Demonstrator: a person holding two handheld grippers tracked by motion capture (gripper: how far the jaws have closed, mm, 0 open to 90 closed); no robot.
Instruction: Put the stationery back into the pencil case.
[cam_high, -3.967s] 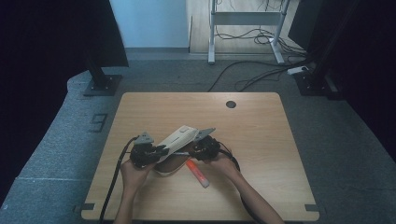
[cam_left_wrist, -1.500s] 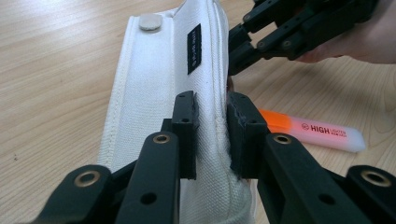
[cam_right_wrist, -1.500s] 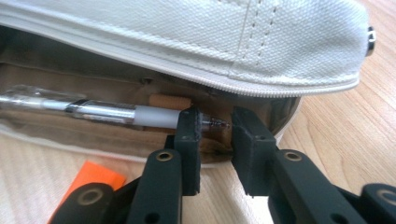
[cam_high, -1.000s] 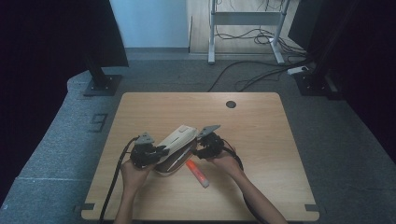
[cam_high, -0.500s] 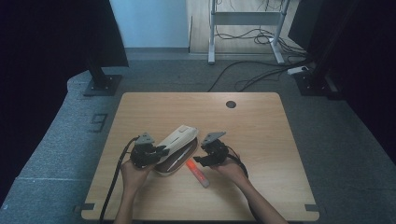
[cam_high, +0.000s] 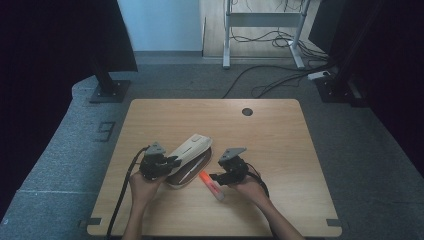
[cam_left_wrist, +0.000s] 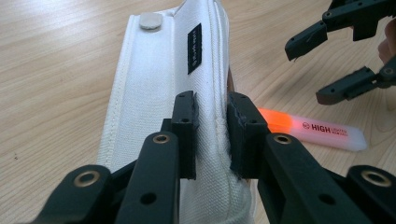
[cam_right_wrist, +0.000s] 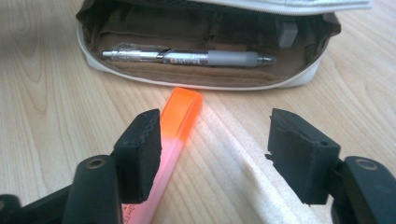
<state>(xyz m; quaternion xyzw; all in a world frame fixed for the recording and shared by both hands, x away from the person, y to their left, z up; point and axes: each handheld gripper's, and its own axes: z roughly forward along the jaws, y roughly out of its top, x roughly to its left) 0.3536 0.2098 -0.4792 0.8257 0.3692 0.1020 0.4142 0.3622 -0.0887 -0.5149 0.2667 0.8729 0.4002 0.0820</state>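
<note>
Wooden table (cam_high: 280, 130), bare but for a cable hole at 12 o'clock; grey carpet, stand bases and loose cables beyond. Left gripper (cam_left_wrist: 212, 135) clenched on white pencil case (cam_left_wrist: 159, 84) flap, propping it open. Right gripper (cam_right_wrist: 215, 149) released, hovering over orange highlighter (cam_right_wrist: 180, 116) lying just at the case's 5 o'clock. Likely next: straddle highlighter, close, lift into case beside pen (cam_right_wrist: 187, 57).

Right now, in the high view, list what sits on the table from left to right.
left gripper → white pencil case → orange highlighter → right gripper → round dark grommet
</note>
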